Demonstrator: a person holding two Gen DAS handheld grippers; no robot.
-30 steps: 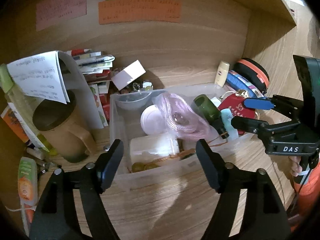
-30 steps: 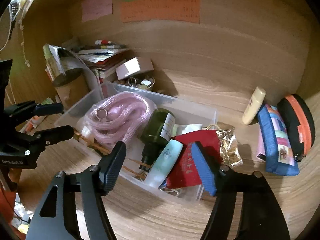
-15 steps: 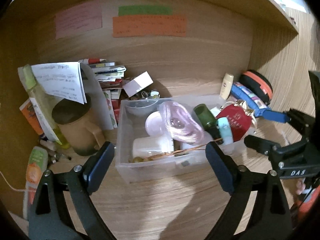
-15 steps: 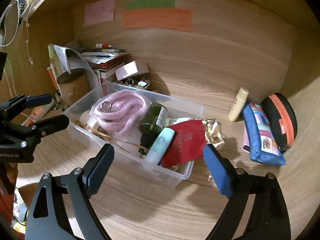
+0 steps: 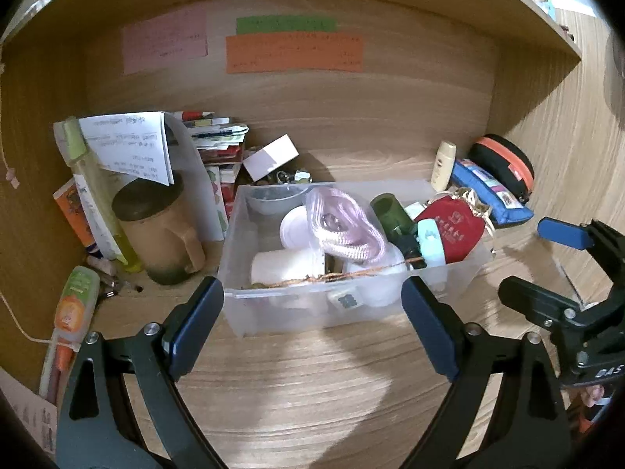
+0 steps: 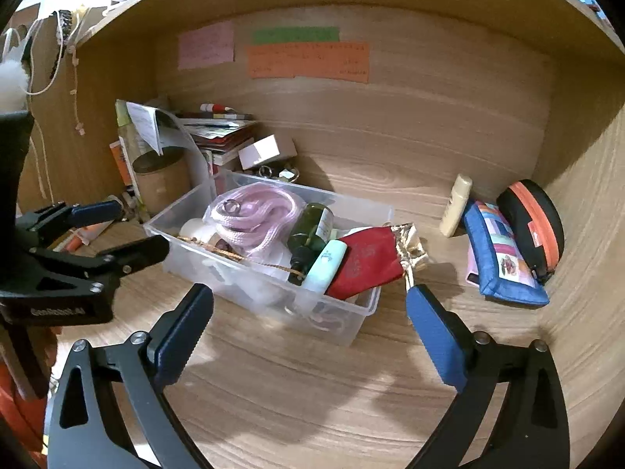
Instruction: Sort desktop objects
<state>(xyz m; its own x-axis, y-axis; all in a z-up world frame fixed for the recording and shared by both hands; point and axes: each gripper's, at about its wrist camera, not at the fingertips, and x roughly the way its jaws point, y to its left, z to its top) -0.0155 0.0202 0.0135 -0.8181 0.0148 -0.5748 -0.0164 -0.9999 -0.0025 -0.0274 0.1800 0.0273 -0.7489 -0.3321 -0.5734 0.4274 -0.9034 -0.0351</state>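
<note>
Before the clear bin (image 6: 363,305), right tool (image 6: 308,336) opening, empty.

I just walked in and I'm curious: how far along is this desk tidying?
Looks well along: the clear bin already holds a pink rope, green bottle and red pouch. Nothing is in hand: the left gripper is open and empty, and the right gripper's jaws are opening with nothing between them. Left out: the cream tube, blue pencil case and black case.
</note>
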